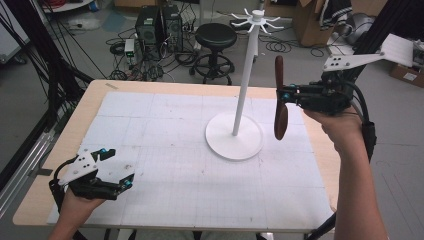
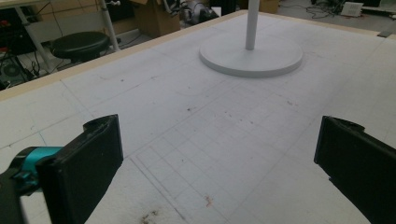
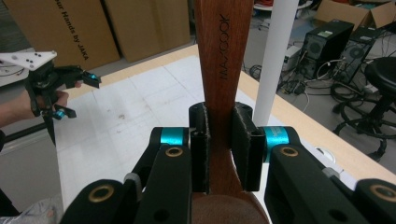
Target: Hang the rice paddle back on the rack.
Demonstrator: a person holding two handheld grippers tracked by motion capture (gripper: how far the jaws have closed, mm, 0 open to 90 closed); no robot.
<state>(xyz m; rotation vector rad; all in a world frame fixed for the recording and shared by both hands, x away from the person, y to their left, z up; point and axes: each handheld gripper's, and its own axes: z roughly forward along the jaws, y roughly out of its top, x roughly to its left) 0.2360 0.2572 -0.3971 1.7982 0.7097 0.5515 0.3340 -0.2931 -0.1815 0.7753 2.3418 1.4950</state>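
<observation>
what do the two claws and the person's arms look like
Both the left claw and the right claw are black, with flat black jaws, teal joints, brass-coloured rivets, a grey three-cornered plate on top and a trailing black cable. The forearms are bare, with no sleeves showing.

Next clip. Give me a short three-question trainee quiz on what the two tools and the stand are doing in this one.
1. True or false: the right tool is clamped on a wooden spoon held clear of the table.
2. Multiple choice: the left tool is A) holding a spoon, B) open and holding nothing, low over the white mat, C) gripping the stand's pole.
3. Fill in: the white stand rests on a round ____ set on the mat.

Key:
1. True; its jaws press the handle from both sides in the right gripper view.
2. B; the left gripper view shows its jaws wide apart.
3. base.
</observation>
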